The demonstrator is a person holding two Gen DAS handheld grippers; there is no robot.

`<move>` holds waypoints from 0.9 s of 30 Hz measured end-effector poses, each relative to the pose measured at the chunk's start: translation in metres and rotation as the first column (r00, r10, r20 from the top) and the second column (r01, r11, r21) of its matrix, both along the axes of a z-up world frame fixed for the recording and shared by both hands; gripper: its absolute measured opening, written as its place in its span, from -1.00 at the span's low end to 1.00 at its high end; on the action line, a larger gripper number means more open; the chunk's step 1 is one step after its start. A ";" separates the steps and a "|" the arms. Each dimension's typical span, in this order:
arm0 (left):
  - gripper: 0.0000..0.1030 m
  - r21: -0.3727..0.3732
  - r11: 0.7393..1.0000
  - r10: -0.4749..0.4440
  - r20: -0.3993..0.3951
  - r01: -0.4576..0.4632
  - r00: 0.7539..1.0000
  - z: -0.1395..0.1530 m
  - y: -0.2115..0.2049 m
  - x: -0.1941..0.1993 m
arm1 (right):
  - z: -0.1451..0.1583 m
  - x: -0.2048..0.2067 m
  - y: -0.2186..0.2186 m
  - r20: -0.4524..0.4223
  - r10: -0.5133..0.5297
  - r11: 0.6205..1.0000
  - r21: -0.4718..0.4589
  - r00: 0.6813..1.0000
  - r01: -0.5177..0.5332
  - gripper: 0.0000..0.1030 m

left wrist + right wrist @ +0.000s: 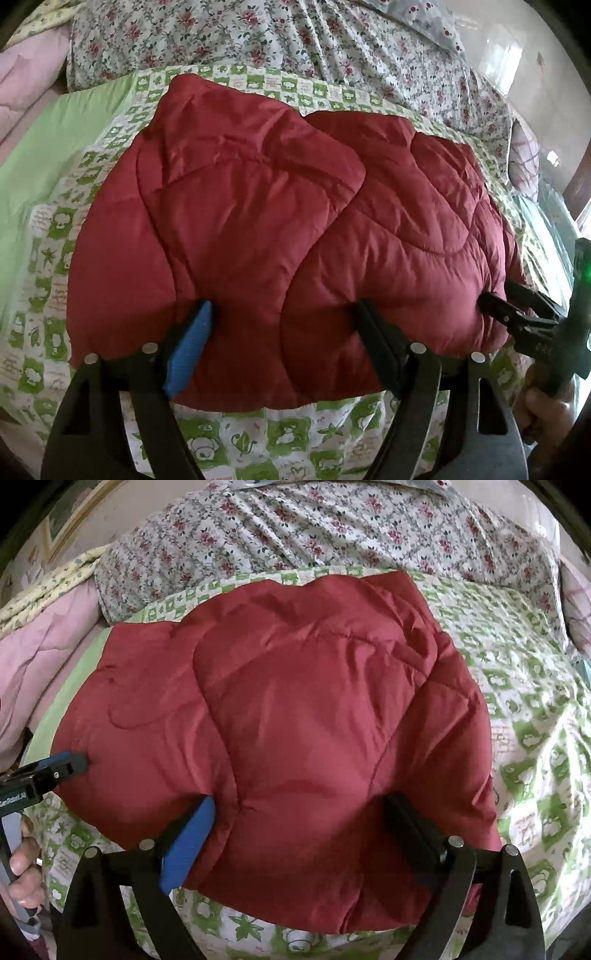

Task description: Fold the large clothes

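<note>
A dark red quilted jacket [280,221] lies folded into a thick bundle on a green-and-white patterned sheet [280,439]. My left gripper [284,332] is open, its blue finger [188,350] and black finger [380,343] pressed against the jacket's near edge. My right gripper [299,823] is also open, its fingers straddling the jacket's [306,720] near edge on the sheet [535,775]. The right gripper shows at the jacket's right end in the left wrist view [517,310]. The left gripper shows at the jacket's left end in the right wrist view [70,764].
A floral bedsheet [295,40] covers the bed behind the jacket. A pink quilt [44,657] is bunched at the left. A plain green cloth [55,140] lies left of the jacket. A shiny floor [517,66] lies beyond the bed's right side.
</note>
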State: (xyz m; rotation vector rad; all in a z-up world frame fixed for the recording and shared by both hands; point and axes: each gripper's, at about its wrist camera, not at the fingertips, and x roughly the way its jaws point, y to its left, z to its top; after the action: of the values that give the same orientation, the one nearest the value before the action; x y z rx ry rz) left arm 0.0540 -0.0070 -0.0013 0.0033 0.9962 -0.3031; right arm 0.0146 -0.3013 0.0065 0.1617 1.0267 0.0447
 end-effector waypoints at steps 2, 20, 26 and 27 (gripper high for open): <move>0.54 0.001 1.000 -0.001 0.001 0.001 1.000 0.001 0.000 0.000 | -0.001 -0.002 0.001 -0.001 0.000 1.000 -0.010 1.000 0.000 0.83; 0.76 0.048 0.998 -0.032 -0.003 0.032 0.999 -0.020 -0.014 0.017 | -0.007 -0.008 0.008 -0.012 -0.010 0.999 -0.042 1.000 0.009 0.90; 0.76 0.045 0.999 -0.022 -0.012 0.023 1.000 -0.016 -0.010 0.015 | -0.002 -0.007 0.007 -0.016 -0.010 0.999 -0.036 1.000 0.010 0.91; 0.76 0.049 0.999 -0.021 -0.011 0.022 1.000 -0.014 -0.010 0.015 | 0.000 -0.007 0.007 -0.015 -0.011 0.999 -0.037 1.000 0.010 0.91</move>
State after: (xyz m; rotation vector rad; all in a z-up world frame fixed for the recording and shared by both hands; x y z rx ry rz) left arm 0.0692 -0.0170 -0.0155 0.0572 1.0145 -0.2986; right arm 0.0074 -0.2942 0.0064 0.1336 1.0412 0.0149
